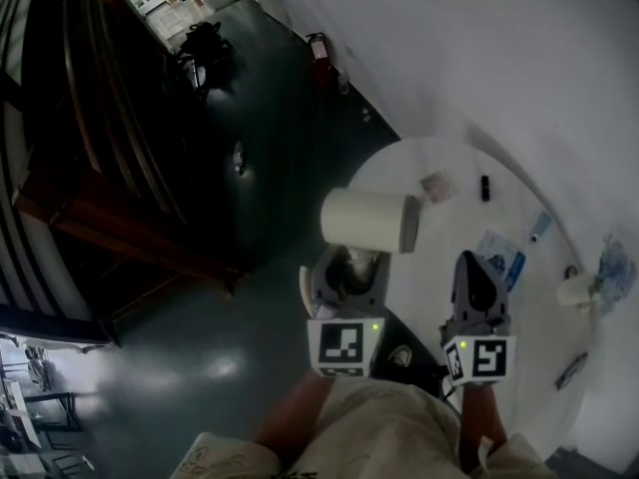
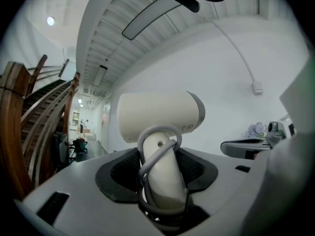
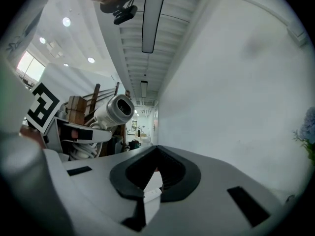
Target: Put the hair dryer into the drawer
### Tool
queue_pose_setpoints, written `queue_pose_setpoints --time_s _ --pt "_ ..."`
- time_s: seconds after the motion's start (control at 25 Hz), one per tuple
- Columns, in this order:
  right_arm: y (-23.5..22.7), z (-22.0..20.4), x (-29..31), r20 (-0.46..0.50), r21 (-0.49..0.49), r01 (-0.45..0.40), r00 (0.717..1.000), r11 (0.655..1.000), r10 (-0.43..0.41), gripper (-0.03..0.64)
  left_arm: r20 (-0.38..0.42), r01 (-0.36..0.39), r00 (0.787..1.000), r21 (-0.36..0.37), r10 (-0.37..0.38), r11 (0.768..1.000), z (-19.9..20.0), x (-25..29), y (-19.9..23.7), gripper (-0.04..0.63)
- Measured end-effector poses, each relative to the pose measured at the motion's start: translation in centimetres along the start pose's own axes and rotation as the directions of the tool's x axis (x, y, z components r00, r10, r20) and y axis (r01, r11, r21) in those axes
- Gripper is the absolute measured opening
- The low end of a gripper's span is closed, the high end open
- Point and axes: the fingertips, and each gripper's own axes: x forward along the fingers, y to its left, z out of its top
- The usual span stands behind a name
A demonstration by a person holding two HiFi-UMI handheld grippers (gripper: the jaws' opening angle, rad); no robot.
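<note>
The hair dryer (image 1: 369,220) is white with a grey nozzle end, and it hangs in the air over the left edge of the round table. My left gripper (image 1: 347,267) is shut on its handle. In the left gripper view the handle (image 2: 165,176) stands upright between the jaws, with the grey cord looped round it and the barrel (image 2: 160,117) lying across the top. My right gripper (image 1: 477,267) is over the table to the right, shut with nothing in it (image 3: 157,149). The right gripper view shows the dryer (image 3: 114,111) off to its left. No drawer shows in any view.
The round white table (image 1: 439,168) stands by a white wall and carries small items: a black stick (image 1: 485,188), a blue-and-white packet (image 1: 501,255), a white object (image 1: 577,289) and pale flowers (image 1: 611,262). Dark wooden stairs (image 1: 90,168) rise at the left across dark floor.
</note>
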Motion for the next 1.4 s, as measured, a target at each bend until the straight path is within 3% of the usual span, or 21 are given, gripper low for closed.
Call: queue_pose_setpoints --time_s 0.32,0.48,0.64,1.0,1.4 --pt "4.6 -0.7 3.6 0.003 0.002 -0.131 0.991 0.991 0.131 0.005 -0.082 -0.112 0.990 0.035 0.114 0.993 -3.3 -2.8 5.6 0.225" --pt "6.6 -0.7 4.7 -0.004 0.002 -0.176 0.984 0.984 0.176 0.005 -0.148 -0.127 0.979 0.074 0.137 0.989 -6.0 -4.4 7.6 0.225" --pt "7.8 -0.7 5.4 -0.006 0.005 -0.202 0.979 0.979 0.202 0.003 -0.256 -0.132 0.956 0.069 0.145 0.989 -10.0 -5.9 8.8 0.224" --pt "8.5 -1.2 5.8 -0.027 0.005 -0.213 0.977 0.977 0.213 0.005 -0.446 -0.100 0.887 0.066 0.119 0.993 -17.9 -7.2 10.5 0.224" --pt "8.1 -1.8 5.6 -0.045 0.004 -0.196 0.980 0.981 0.196 0.004 -0.665 0.026 0.746 0.071 0.028 0.997 -26.3 -7.7 10.7 0.224"
